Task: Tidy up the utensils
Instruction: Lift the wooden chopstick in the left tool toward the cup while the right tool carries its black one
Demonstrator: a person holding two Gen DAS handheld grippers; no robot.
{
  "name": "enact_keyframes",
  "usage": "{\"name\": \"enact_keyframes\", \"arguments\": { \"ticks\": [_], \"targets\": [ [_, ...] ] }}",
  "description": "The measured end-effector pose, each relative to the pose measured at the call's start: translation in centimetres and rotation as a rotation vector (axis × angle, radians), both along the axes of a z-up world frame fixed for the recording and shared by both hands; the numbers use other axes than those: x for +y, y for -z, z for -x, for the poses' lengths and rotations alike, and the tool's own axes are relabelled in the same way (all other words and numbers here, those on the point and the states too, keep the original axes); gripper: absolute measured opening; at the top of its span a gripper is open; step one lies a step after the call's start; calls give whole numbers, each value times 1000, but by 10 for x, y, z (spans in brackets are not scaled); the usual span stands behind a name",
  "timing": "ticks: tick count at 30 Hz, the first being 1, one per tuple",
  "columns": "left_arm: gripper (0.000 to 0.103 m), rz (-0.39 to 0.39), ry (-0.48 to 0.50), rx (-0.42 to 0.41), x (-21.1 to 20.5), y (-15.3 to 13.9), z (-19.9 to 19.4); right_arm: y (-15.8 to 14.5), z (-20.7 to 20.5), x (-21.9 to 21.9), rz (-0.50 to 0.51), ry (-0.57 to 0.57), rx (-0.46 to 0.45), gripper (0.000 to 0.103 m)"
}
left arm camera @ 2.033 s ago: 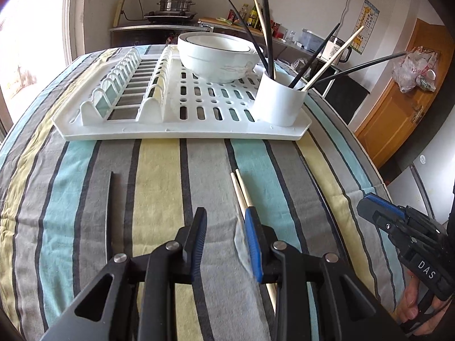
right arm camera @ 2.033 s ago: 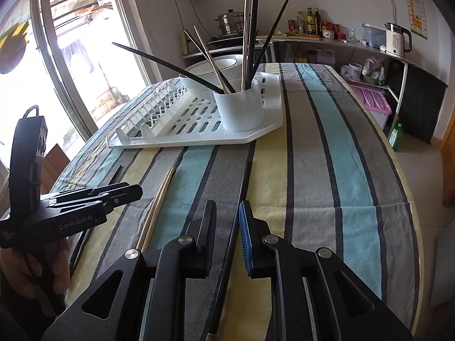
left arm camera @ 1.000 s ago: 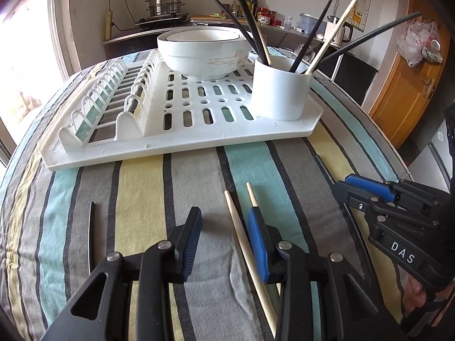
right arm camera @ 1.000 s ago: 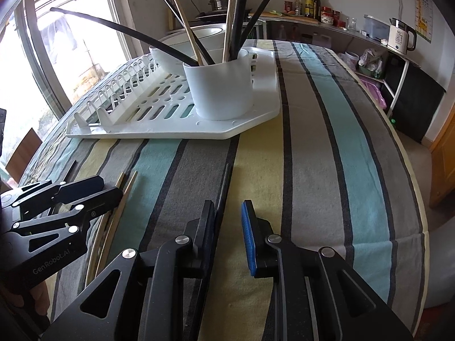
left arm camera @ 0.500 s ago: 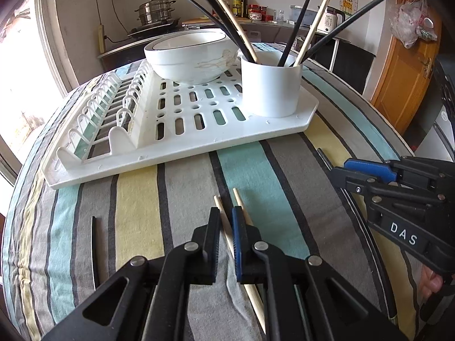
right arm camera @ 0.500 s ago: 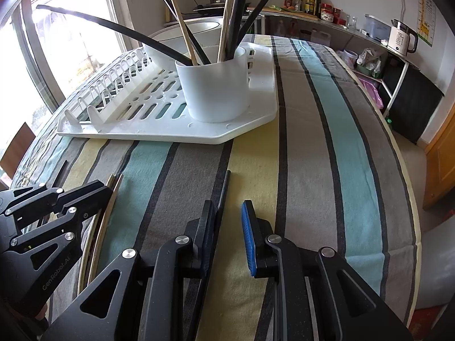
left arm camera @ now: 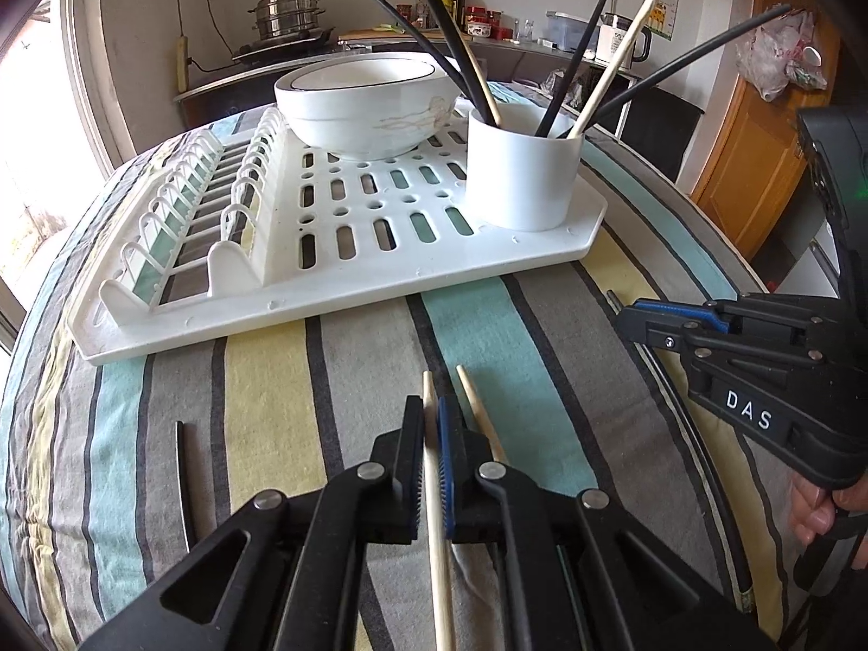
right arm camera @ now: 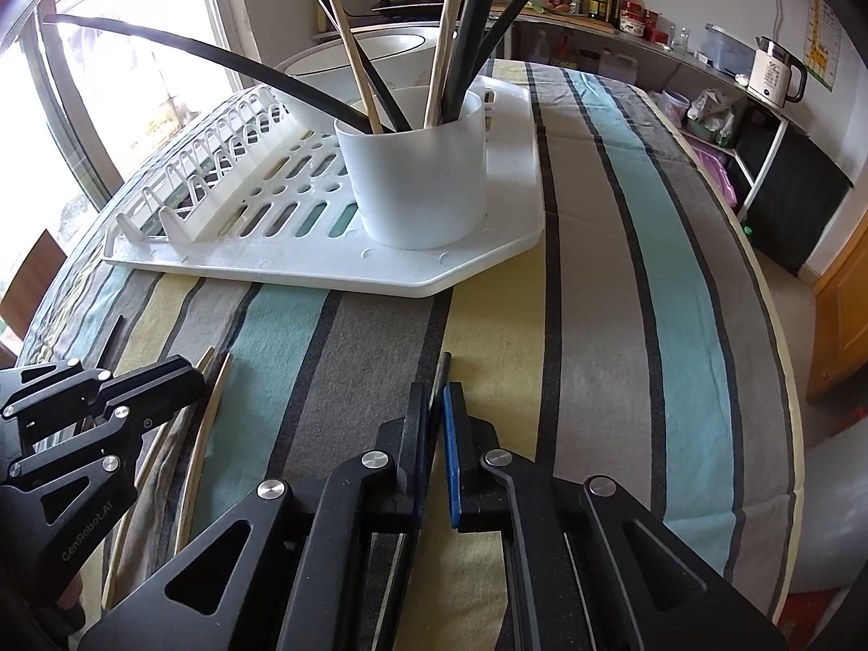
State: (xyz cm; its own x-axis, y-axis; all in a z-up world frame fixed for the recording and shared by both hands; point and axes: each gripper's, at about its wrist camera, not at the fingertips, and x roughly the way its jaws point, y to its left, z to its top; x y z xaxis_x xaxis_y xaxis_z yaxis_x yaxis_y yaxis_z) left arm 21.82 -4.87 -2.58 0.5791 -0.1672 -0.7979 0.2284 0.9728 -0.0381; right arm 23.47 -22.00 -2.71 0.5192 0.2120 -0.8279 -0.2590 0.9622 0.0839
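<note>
My left gripper point(left arm camera: 430, 407) is shut on a wooden chopstick point(left arm camera: 436, 521) low over the striped tablecloth. A second wooden chopstick point(left arm camera: 480, 417) lies just right of it. A black chopstick point(left arm camera: 187, 483) lies further left. My right gripper point(right arm camera: 437, 396) is shut on a black chopstick point(right arm camera: 442, 371) on the cloth; it also shows in the left wrist view point(left arm camera: 640, 320). The white utensil cup point(left arm camera: 521, 173) on the white drying rack point(left arm camera: 336, 249) holds several black and wooden chopsticks. The cup also shows in the right wrist view point(right arm camera: 415, 179).
A white bowl point(left arm camera: 369, 103) sits on the rack behind the cup. The table's right edge point(right arm camera: 781, 358) drops to the floor. A counter with a pot point(left arm camera: 287, 11), bottles and a kettle stands behind.
My left gripper moved forward and shut on the left wooden chopstick. My right gripper moved toward the rack along the black chopstick and narrowed onto it.
</note>
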Motion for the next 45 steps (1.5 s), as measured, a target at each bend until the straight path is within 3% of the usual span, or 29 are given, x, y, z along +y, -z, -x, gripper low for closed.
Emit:
{"name": "enact_keyframes", "arguments": {
  "ticks": [16,20,23,30,35,37,45],
  "targets": [
    [6,89,9,-147,27,-60,35,-66,39,-10,-117,-25,-176,4],
    [6,111,-6,-118,34,-54,29,-50,28,-9,-127,-42,-121,5],
    [5,132,-18,-75,36,-42,22,-28,15,-7,-102,-38,-54,16],
    [5,129,-18,-82,36,-41,24,4,-7,0,-31,-28,66,16],
    [5,132,-21,-72,38,-40,22,5,-7,7,22,-26,69,16],
    [5,137,-23,-69,39,-39,22,6,-6,7,43,-17,60,9],
    [5,142,-15,-82,41,-46,26,-6,0,-1,-18,4,33,5]
  ]
}}
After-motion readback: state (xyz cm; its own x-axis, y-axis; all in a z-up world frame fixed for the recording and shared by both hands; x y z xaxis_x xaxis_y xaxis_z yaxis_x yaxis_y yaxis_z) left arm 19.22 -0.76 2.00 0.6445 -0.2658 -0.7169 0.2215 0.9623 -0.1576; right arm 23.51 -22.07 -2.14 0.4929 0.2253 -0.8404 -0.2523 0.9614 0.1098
